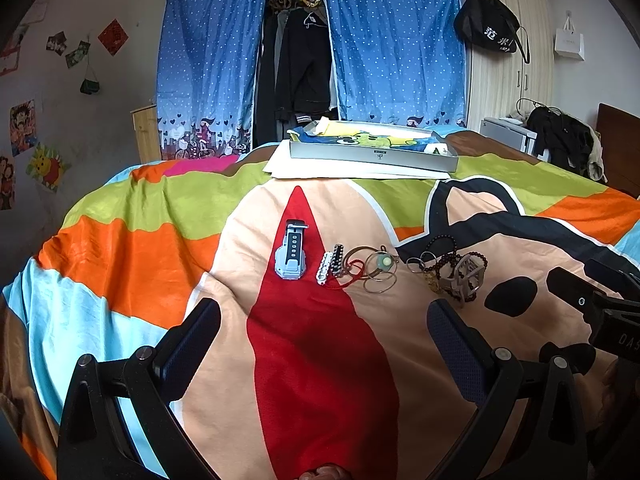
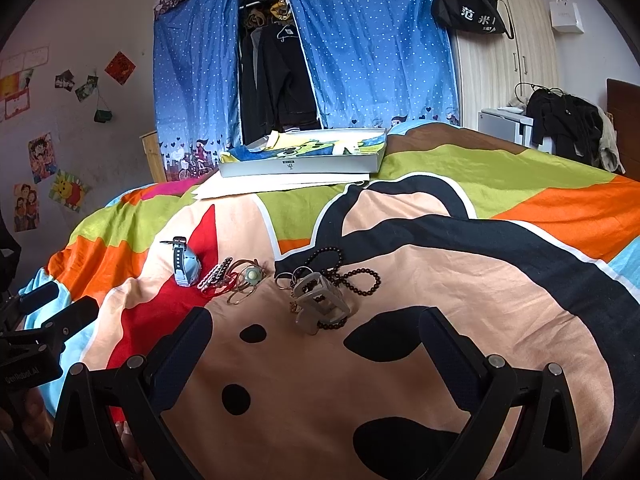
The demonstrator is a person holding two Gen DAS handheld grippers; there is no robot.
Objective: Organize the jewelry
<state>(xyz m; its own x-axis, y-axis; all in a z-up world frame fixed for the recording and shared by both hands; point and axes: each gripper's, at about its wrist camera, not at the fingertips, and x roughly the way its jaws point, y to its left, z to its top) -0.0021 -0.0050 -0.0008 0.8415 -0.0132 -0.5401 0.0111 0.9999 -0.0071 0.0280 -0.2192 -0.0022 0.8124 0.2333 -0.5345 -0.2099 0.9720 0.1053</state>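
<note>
Jewelry lies in a row on the bedspread. A pale blue watch (image 1: 290, 255) (image 2: 185, 262) is leftmost. Right of it are two small link bracelets (image 1: 330, 266) (image 2: 215, 274), then thin bangles with a red cord and a green bead (image 1: 378, 269) (image 2: 247, 282). Further right a grey hair claw (image 1: 464, 278) (image 2: 320, 304) rests on a dark bead bracelet (image 1: 478, 258) (image 2: 360, 280). My left gripper (image 1: 324, 328) is open, short of the row. My right gripper (image 2: 316, 340) is open, just before the hair claw. Nothing is between either pair of fingers.
A flat silver box (image 1: 372, 156) (image 2: 300, 166) with a cartoon cloth inside sits on white sheets at the far side of the bed. Behind it hang blue curtains (image 1: 384, 48) and dark clothes. The right gripper (image 1: 592, 300) shows at the left wrist view's right edge.
</note>
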